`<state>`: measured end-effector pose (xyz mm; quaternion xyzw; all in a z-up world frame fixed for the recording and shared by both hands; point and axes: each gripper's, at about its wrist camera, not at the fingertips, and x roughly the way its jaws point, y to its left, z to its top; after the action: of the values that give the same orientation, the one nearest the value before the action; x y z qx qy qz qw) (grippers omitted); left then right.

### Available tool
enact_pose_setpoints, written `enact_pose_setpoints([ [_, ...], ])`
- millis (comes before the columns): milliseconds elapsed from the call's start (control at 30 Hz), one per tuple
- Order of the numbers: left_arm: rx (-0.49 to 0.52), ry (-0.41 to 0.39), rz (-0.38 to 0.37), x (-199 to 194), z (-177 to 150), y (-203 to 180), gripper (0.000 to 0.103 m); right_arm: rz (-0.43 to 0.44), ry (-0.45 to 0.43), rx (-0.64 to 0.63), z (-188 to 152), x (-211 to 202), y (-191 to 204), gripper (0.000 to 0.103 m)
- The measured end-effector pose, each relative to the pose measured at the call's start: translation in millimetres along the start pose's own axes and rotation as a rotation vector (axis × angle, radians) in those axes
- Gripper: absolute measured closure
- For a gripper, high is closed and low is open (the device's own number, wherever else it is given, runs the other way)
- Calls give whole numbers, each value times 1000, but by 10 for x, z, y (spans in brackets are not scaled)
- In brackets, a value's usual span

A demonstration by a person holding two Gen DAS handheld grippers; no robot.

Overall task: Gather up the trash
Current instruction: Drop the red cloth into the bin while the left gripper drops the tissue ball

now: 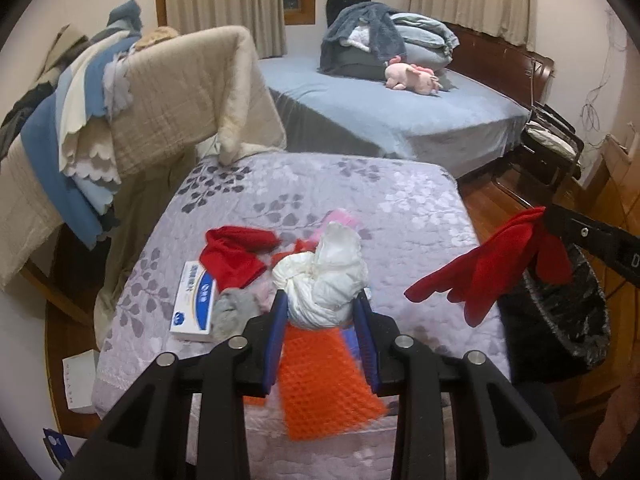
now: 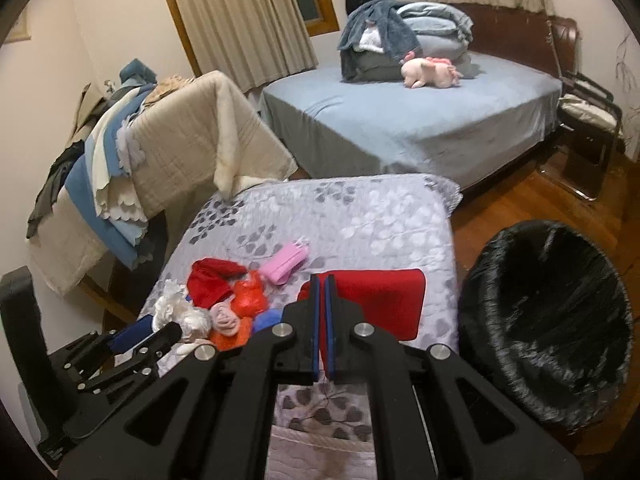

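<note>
Two grippers worked over a lavender leaf-patterned quilt (image 1: pixel 360 196) covering the near bed. The left gripper (image 1: pixel 322 308) had its blue-padded jaws partly closed on a knotted white plastic bag (image 1: pixel 320 280), pads pressing both sides, with an orange waffle-textured cloth (image 1: pixel 320 384) hanging blurred under the bag between the fingers. The right gripper (image 2: pixel 322 304) had its jaws fully together, pinching a red cloth (image 2: pixel 380 304); in the left wrist view that cloth (image 1: pixel 488 268) dangled clear of the quilt, just beside a black-lined trash bin (image 1: pixel 560 320) standing on the wooden floor at the bed's right edge. From the right wrist view the bin's (image 2: pixel 548 320) open mouth lay close to the right of the held cloth.

Remaining on the quilt were a second red cloth (image 1: pixel 236 256), a white and blue box (image 1: pixel 194 304), a grey rag (image 1: pixel 234 312) touching the box, and a pink pouch (image 2: pixel 286 262) further up the quilt. A blue bed (image 1: pixel 380 108) with a pink plush toy (image 1: pixel 412 76) stood behind, well apart from the pile.
</note>
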<state>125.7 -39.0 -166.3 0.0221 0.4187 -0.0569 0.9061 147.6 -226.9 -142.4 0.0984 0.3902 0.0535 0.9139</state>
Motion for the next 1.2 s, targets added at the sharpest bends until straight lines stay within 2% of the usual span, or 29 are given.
enact_pose_setpoints([
  [333,31,9,-59,75,169,-761,70,-111,21,48,-69,-130,-738,101],
  [667,48,63,-156,370,210,-2027,70,-221,50,98,-128,-245,-1778,101],
  [800,87,78,-189,443,164,-2546,70,-258,84,124,-147,-224,-2266,101],
  [967,146,134,-223,708,157,-3142,70,-311,129,175,-178,-94,-2779,101],
  [1033,180,151,-212,843,155,-3338,70,-321,146,197,-209,-9,-2907,101],
  [1200,193,228,-219,1115,131,-3576,69,-331,207,245,-294,286,-3180,101],
])
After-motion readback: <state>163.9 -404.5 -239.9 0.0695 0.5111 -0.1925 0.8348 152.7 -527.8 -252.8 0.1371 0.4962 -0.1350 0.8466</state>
